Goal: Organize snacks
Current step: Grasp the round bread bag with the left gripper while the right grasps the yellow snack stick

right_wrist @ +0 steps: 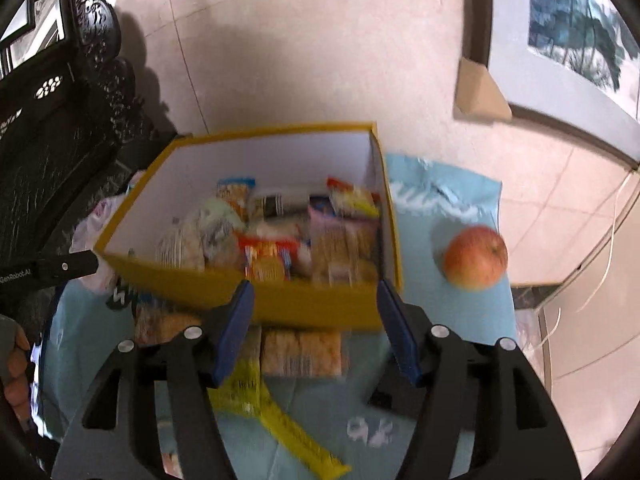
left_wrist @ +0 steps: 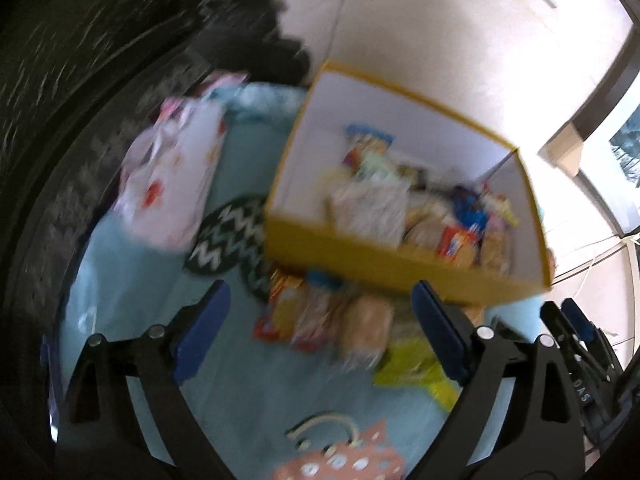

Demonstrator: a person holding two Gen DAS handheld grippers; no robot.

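Yellow box (right_wrist: 320,304), white inside, on a pale blue cloth (right_wrist: 460,320): filled with wrapped snacks (right_wrist: 264,260).
Loose snack packets (left_wrist: 328,316) on the cloth in front of the box's near wall; yellow wrapper (right_wrist: 276,416) nearest the cameras.
Left gripper (left_wrist: 320,336): jaws spread wide, nothing between the pads, loose packets lying beyond the gap.
Right gripper (right_wrist: 316,328): jaws apart, empty, the box's near wall just beyond the tips.
Apple (right_wrist: 475,257) on the cloth, right of the box.

Snack packets (left_wrist: 420,216) in yellow box (left_wrist: 360,252) motion-blurred, labels unreadable, polka-dot bag (left_wrist: 340,460) cropped
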